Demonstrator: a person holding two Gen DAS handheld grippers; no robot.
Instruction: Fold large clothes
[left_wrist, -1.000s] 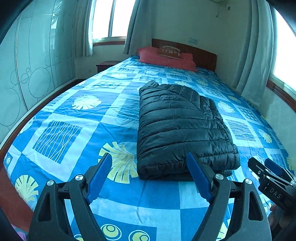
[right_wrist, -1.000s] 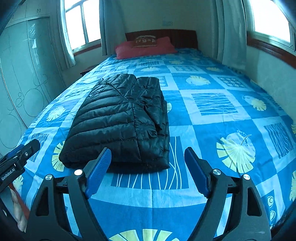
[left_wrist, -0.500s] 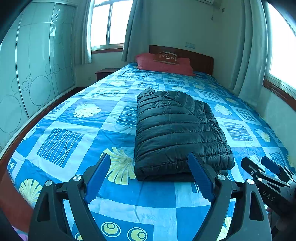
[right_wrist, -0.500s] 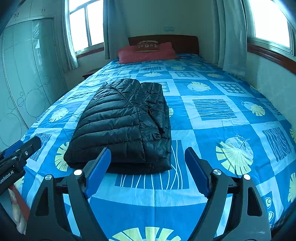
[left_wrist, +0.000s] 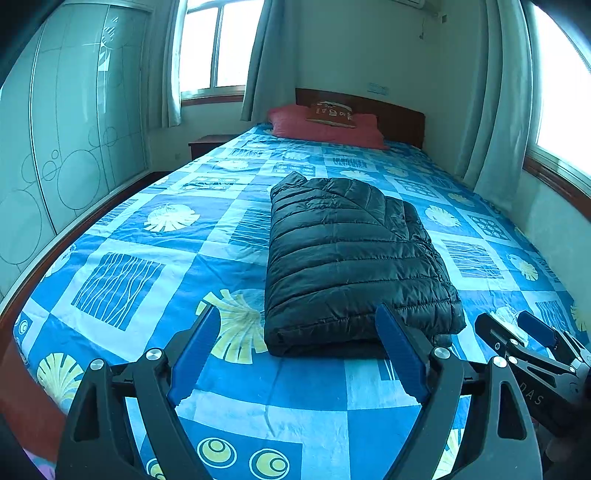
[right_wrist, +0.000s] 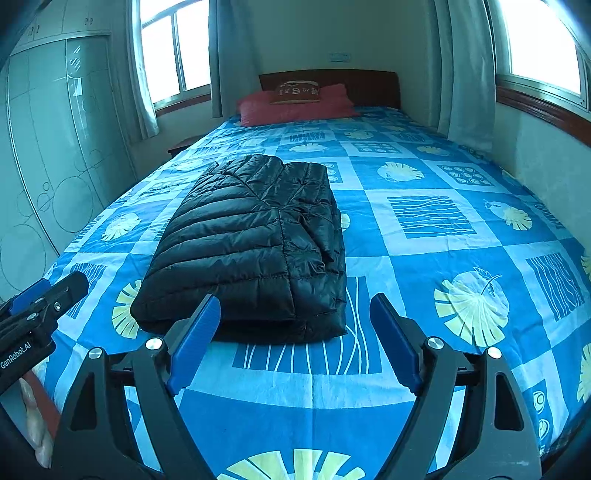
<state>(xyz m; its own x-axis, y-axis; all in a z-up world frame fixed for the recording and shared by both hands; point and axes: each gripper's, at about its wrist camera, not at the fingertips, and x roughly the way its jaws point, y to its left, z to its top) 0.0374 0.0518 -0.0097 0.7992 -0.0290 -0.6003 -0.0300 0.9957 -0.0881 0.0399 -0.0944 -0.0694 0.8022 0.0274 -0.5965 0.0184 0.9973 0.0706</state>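
1. Centrally on the bed (left_wrist: 122, 280): black puffer jacket (left_wrist: 351, 258), folded into a thick rectangular bundle, lying flat on the blue patterned bedspread (right_wrist: 424, 354).
2. Beyond the jacket, at the head end: red pillow (left_wrist: 325, 127) with a small brown cushion (left_wrist: 331, 113) on top, against a dark wooden headboard (left_wrist: 399, 116). Cushion lettering too small to read.
3. Left of the jacket: wardrobe (left_wrist: 74, 147) with circle-patterned glass doors; window (left_wrist: 214, 44) and curtains (left_wrist: 266, 59) further back.
4. Near side of the jacket: left gripper (left_wrist: 297, 349), fingers spread wide, holding nothing, clear of the fabric.
5. Likewise right gripper (right_wrist: 291, 341), fingers spread wide, holding nothing, just short of the jacket's near edge.
6. Readable markings: "GenRobot.AI" on the left gripper body in the right wrist view; "DAS" on the right gripper body in the left wrist view.
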